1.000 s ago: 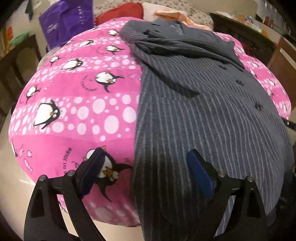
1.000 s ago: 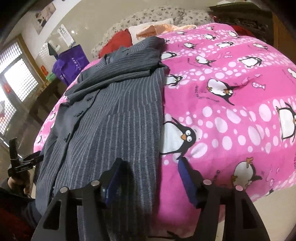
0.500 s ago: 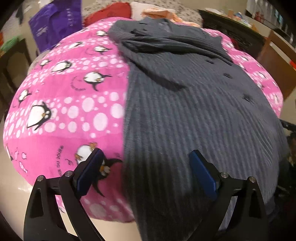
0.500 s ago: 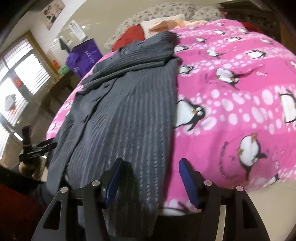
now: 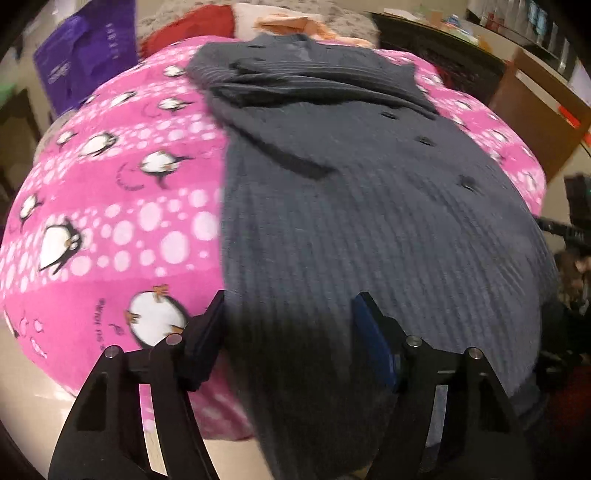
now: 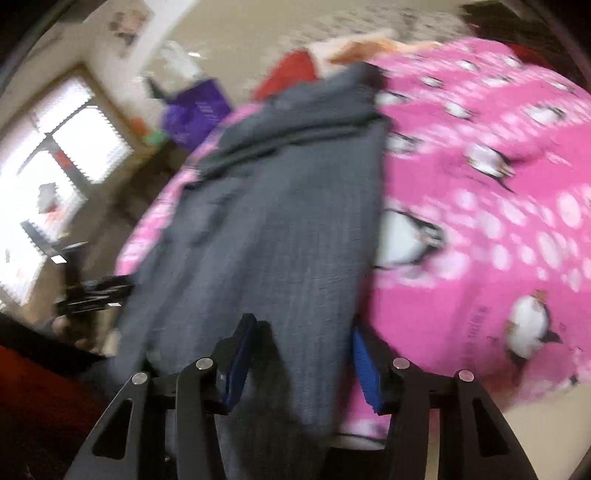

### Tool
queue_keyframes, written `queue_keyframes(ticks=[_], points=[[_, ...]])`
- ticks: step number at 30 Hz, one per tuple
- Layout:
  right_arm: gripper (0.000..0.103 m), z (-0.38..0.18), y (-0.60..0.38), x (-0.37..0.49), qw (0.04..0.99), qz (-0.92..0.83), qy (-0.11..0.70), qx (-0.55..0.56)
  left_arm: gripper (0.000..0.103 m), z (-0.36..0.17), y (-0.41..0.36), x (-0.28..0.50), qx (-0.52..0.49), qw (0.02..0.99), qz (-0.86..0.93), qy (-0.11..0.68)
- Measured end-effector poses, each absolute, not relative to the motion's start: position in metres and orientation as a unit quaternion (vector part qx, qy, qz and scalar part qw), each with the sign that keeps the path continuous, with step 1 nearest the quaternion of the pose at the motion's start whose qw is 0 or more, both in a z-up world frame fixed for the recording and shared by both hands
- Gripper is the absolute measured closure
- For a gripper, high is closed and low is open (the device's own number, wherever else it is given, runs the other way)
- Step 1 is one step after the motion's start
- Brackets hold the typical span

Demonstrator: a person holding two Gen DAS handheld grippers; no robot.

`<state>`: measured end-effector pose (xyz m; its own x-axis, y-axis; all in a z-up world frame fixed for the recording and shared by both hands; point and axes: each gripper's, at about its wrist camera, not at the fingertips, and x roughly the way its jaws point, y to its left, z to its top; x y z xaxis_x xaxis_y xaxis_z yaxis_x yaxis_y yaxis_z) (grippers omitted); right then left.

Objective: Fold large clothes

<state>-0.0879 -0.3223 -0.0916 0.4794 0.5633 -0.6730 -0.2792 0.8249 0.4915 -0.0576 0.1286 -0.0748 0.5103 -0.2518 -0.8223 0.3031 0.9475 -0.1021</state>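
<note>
The garment (image 5: 369,221) filling the centre is dark grey with fine pale pinstripes. The blanket (image 5: 110,221) at left is bright pink with white dots and black-and-white penguins. Upper left, a purple bag (image 5: 85,62).

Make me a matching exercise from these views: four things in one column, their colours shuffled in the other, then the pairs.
Things:
1. striped buttoned jacket
2. penguin-print blanket
3. carrier bag beyond the blanket
4. cushion at the far end

Colours:
A. purple
B. red
C. dark grey
D. pink

Pairs: 1-C, 2-D, 3-A, 4-B
</note>
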Motion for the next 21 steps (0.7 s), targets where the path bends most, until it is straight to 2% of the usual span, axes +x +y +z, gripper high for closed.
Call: queue_keyframes(ticks=[2, 6, 9, 12, 16, 19, 21], points=[[0.057, -0.091, -0.321, -0.088, 0.83, 0.287, 0.439, 0.19, 0.035, -0.075, 0.136, -0.055, -0.005, 0.868, -0.158, 0.47], [0.057, -0.09, -0.314, -0.082, 0.839, 0.272, 0.444, 0.156, 0.035, -0.071, 0.125, -0.065, -0.006, 0.855, -0.221, 0.47], [0.057, -0.1, -0.323, -0.079, 0.812, 0.299, 0.448, 0.227, 0.035, -0.072, 0.132, -0.06, -0.007, 0.86, -0.197, 0.47], [0.057, -0.095, -0.309, -0.083, 0.817, 0.309, 0.454, 0.177, 0.037, -0.073, 0.139, -0.061, -0.041, 0.858, -0.196, 0.473], [0.057, -0.105, -0.314, -0.08, 0.795, 0.319, 0.466, 0.22, 0.036, -0.069, 0.117, -0.07, 0.009, 0.851, -0.23, 0.472], [0.057, -0.099, -0.303, -0.077, 0.803, 0.33, 0.463, 0.18, 0.037, -0.073, 0.129, -0.057, -0.02, 0.855, -0.206, 0.476], [0.058, -0.098, -0.306, -0.073, 0.811, 0.316, 0.452, 0.194, 0.037, -0.071, 0.124, -0.055, -0.037, 0.848, -0.224, 0.479]])
